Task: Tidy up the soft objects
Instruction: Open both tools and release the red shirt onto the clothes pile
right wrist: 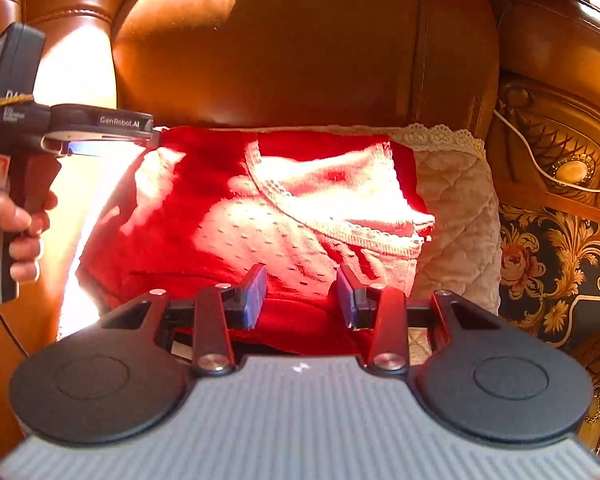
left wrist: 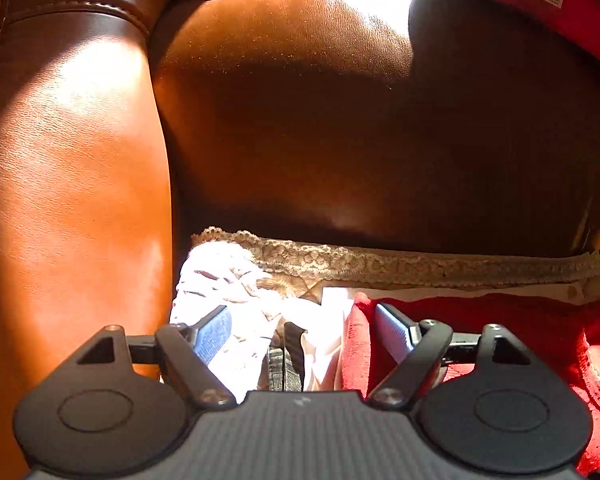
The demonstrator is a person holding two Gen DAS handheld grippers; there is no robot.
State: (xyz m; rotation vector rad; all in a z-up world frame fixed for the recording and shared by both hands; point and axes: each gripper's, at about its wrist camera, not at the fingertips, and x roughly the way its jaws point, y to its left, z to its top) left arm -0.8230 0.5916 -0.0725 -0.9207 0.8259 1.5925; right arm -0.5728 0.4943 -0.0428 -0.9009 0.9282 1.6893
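Blue-padded, my right gripper (right wrist: 302, 294) gapes over the red knit sweater (right wrist: 204, 208), spread crosswise on the quilted seat cover (right wrist: 456, 200); my left gripper (left wrist: 302, 330) stands open at the sweater's edge beside white cloth (left wrist: 220, 276).

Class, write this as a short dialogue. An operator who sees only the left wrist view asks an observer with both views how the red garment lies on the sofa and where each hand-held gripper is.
Operator: I see only a red edge on my right. How does the garment lie?
Observer: The red garment is spread over a quilted seat cover, with its lace-trimmed collar facing up.
Operator: Where is the other hand-held gripper?
Observer: The right hand-held gripper is over the garment's near edge, jaws open and holding nothing.
Operator: And mine, seen from there?
Observer: The tip of the left hand-held gripper is at the garment's far left corner.
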